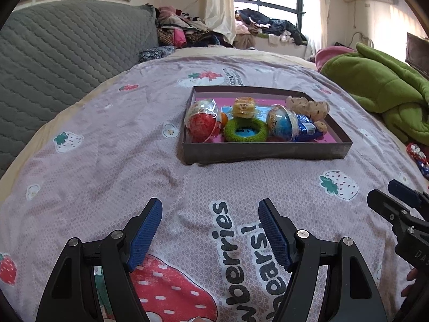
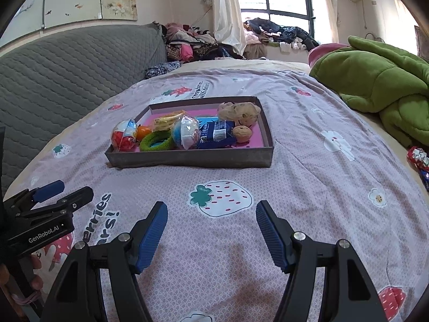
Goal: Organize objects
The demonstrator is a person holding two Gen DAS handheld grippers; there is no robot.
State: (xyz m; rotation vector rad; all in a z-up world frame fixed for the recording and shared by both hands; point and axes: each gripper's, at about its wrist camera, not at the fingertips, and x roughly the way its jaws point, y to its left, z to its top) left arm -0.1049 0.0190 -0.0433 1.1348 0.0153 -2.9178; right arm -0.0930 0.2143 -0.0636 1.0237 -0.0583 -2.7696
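Through the left wrist camera I see my left gripper (image 1: pixel 210 230) with its black arms and ribbed blue rubber pads spread wide, nothing between them but the pale mauve bedspread (image 1: pixel 112 166), a soft waffle-textured cloth printed with strawberries and black lettering. Ahead on that cloth sits the shallow dark-grey cardboard tray (image 1: pixel 268 152) with a pink floor, its straight near wall facing me. Inside lie a red-and-clear plastic capsule egg in crinkled wrap (image 1: pixel 199 123), a fuzzy green ring with a blue core (image 1: pixel 245 131), a small yellow wrapped cake (image 1: pixel 243 107), a blue-and-clear capsule egg (image 1: pixel 281 123), a glossy blue foil packet (image 1: pixel 308 130) and a beige knobbly plush toy (image 1: pixel 308 106), all crowded together and touching. A broad stretch of bare bedspread lies between my pads and the tray. The right gripper (image 1: pixel 396 204) pokes in at the right edge. From the right wrist camera, my right gripper (image 2: pixel 211 230) likewise stands wide apart and holds nothing. The tray (image 2: pixel 193 158) sits ahead and slightly left, with a small orange ball (image 2: pixel 143 131) and a wrinkled brown walnut (image 2: pixel 242 133) showing here. A rumpled green fleece blanket (image 2: pixel 375 80) bounds the right side; a grey quilted cushion (image 2: pixel 67 75) bounds the left.
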